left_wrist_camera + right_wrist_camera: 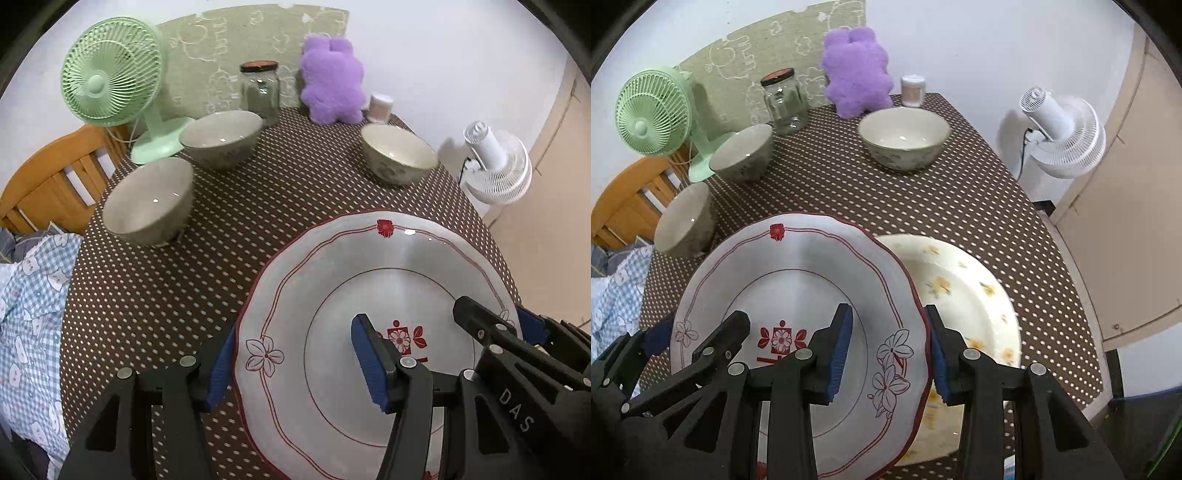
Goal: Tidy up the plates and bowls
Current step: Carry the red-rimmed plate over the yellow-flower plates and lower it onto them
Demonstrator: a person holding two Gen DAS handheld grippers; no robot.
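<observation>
Brown white-dotted surface [979, 206], carrying three bowls: one [905, 138] near the far right, two [744, 153] [685, 223] along the left edge. Yellow-flowered plate [964, 291] lying flat at the near right. Glass jar [783, 101], purple plush [857, 72], small container [913, 90] and green fan [655, 110] along the far edge.

We see brown white-dotted tablecloth [155, 314], white red-rimmed flower-print plate [798, 266], cream yellow-floral plate [964, 291], mint-green fan [99, 77], purple plush toy [332, 81], blue gripper pads [840, 350].
</observation>
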